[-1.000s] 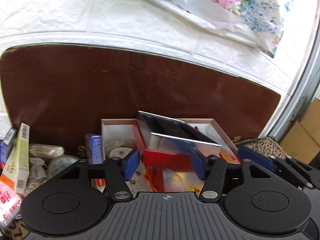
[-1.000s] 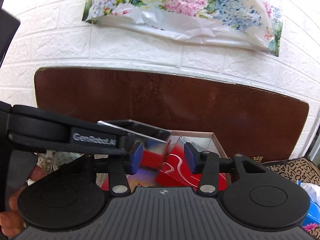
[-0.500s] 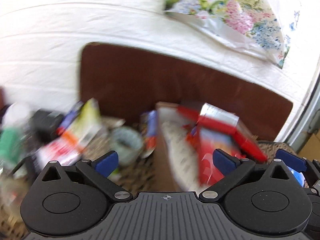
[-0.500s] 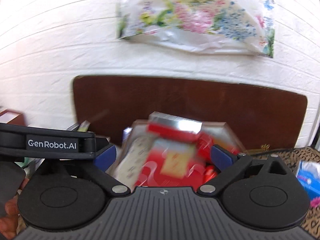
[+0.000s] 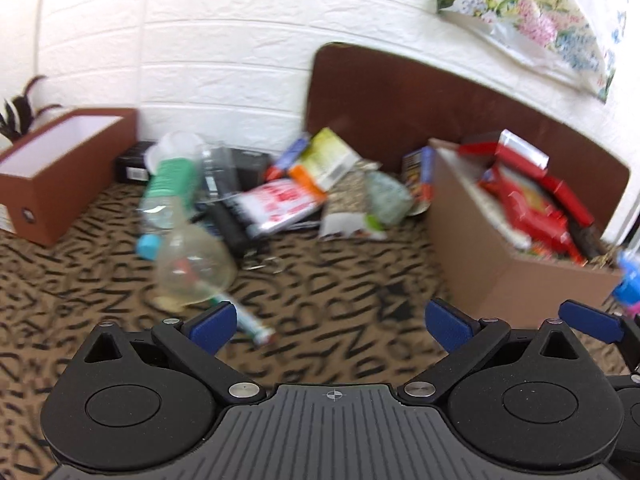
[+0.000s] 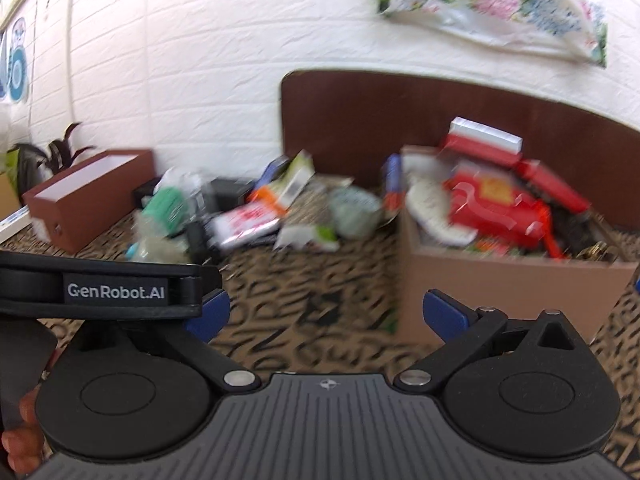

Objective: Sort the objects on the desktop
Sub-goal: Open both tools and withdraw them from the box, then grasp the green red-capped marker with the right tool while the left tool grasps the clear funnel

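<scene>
Both grippers – left gripper [image 5: 332, 322] and right gripper [image 6: 326, 310] – gape empty above the patterned cloth [image 5: 340, 280]; the clear plastic bottle [image 5: 176, 196], likely light and slippery, lies mid-clutter – best gripped across its body.

Ahead of the wide-apart jaws of the left gripper [image 5: 330, 326], whose matt black plastic arms carry smooth blue pads [image 5: 212, 326], lies a cloth table cover [image 5: 340, 280] in a tiger-stripe print. Just beyond the left pad sits a clear, glossy plastic bottle [image 5: 176, 200]. To the right of the jaws stands a matt brown cardboard box [image 5: 472, 248] holding glossy red packets [image 5: 524, 204]. The right gripper [image 6: 326, 314] shows ribbed grey plastic on its body. Behind, the white wall [image 6: 180, 60] looks rough, with a brick texture.
</scene>
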`<state>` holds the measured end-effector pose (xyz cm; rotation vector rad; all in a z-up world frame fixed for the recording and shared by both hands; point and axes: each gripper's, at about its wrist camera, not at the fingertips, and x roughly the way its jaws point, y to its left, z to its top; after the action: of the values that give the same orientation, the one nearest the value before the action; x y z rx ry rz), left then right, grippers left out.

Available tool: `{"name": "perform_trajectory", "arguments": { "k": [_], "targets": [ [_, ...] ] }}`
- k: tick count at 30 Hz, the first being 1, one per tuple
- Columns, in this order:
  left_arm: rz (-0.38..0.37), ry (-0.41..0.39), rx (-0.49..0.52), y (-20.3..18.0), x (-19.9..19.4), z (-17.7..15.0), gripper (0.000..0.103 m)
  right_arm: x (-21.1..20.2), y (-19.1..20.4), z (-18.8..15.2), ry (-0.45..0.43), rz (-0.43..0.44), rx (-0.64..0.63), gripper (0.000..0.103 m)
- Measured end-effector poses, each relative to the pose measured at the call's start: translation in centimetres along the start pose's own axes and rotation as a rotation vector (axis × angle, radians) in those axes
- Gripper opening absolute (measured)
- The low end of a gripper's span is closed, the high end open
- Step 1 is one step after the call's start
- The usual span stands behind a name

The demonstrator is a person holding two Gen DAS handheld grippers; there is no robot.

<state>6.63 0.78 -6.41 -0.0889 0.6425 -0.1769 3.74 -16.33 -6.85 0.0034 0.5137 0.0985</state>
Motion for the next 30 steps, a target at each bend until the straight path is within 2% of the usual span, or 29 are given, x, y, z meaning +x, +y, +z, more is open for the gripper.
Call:
{"name": "perform_trajectory", "arguments": {
  "k": [5,10,16,19,22,25,30],
  "targets": [
    [0.053,-0.001,0.062,2.1,-0.4,-1.1,0.103,0.7,2.7,-1.3,0.051,0.022,-0.001,0.102],
    [0.077,0.025,0.029,4.6,0.2,-1.4,0.103,2.3,4.7,-1.3,0.09,0.042,-0.009,0.103],
    [0.109,0.017,0.04,8.6,0.9,-1.8,0.103,4.2,6.9,-1.7,0.102,0.028,-0.043,0.103],
    [0.154,0.057,0.017,11.0,1.9,-2.1,0.103,5.0,7.5,-2.3,0.092,0.05,-0.041,0.103],
    [0.151,0.088,-0.001,12.6,2.7,-2.4,0.102,6.2,8.2,-2.2,0.118,0.092,-0.057,0.103],
    [0.11,0.117,-0.005,13.6,3.4,-2.2,0.092,7.4,9.2,-2.0,0.112,0.153,-0.12,0.103],
    [0.058,0.142,-0.029,14.9,4.5,-1.1,0.063,10.2,10.9,-1.8,0.114,0.167,-0.204,0.1]
  ]
}}
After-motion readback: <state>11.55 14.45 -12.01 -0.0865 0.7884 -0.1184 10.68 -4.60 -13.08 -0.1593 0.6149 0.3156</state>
